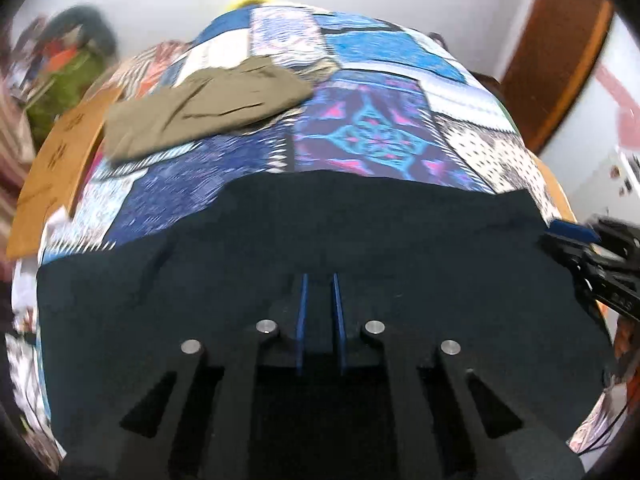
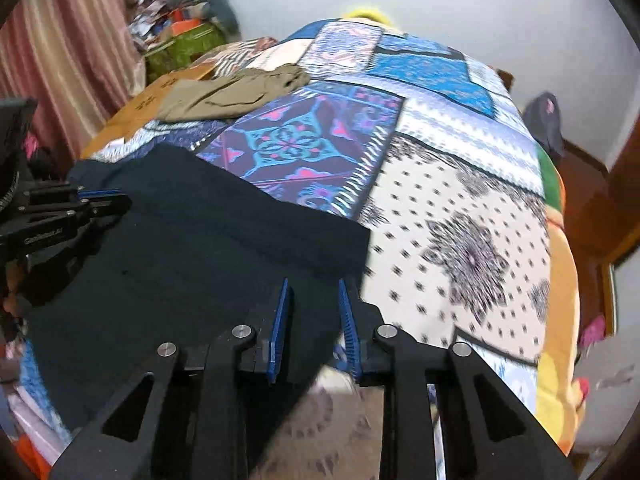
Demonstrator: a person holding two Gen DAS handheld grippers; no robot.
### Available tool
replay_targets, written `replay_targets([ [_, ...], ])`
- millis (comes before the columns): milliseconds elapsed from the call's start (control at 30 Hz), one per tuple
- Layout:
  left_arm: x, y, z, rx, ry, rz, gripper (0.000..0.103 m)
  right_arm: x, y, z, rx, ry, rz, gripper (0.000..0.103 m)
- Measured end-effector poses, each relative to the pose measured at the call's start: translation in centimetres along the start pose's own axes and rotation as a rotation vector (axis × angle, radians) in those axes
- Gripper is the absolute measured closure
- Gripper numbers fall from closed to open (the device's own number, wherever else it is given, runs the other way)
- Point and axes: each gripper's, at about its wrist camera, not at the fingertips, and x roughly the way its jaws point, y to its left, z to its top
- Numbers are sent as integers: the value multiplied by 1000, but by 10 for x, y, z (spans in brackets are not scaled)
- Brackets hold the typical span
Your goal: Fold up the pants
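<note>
Both hand-held grippers, left (image 1: 319, 280) narrowly parted, right (image 2: 313, 285) wider, hover over dark pants (image 2: 192, 248), gripping nothing.

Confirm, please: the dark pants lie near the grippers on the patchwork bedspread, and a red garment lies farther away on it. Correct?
Not quite. The farther garment is olive-khaki, not red, as the right wrist view shows. The dark pants do lie near the grippers on the patchwork bedspread.

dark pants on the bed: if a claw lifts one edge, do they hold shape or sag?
Probably sag. The dark pants lie flat and follow the quilt, with soft creases at one side, so the cloth looks limp. They look thin and likely light. A push would likely bunch them more than slide them, since the quilt is cloth too. The right claw is open at their edge.
</note>
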Motion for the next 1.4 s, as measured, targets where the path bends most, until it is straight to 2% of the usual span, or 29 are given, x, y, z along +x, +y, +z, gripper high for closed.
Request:
replay_targets([
  [167, -29, 11, -5, -43, -43, -14, 91, -34, 8, -4, 14, -55, 27, 79],
  [300, -56, -3, -11, -28, -87, -56, 89, -57, 25, -8, 5, -95, 70, 79],
  [367, -63, -13, -14, -13, -103, -75, 84, -64, 35, -12, -7, -105, 84, 79],
  [500, -64, -36, -27, 24, -96, -117, 80, -59, 46, -26, -6, -79, 104, 79],
  [633, -46, -50, -40, 45, -50, -112, 80, -33, 45, -46, 20, 5, 120, 79],
  [800, -40, -53, -54, 72, -61, -56, 80, -37, 46, -55, 27, -15, 114, 79],
  [933, -56, -30, -55, 11, -71, -54, 80, -47, 48, -51, 27, -22, 102, 78],
  [1000, -67, -11, -57, -39, -92, -43, 74, -53, 52, -47, 19, -42, 108, 76],
  [1067, -80, 11, -60, -94, -123, -9, 50, -59, 58, -41, 9, -67, 118, 69],
  [1167, -103, 47, -70, -158, -180, 75, 25, -66, 73, -29, -27, -108, 136, 66],
  [1267, -120, 85, -85, -224, -194, 131, 20, -66, 89, -18, -57, -150, 146, 66],
  [1400, -128, 135, -112, -329, -170, 173, 20, -58, 111, -5, -84, -186, 144, 62],
])
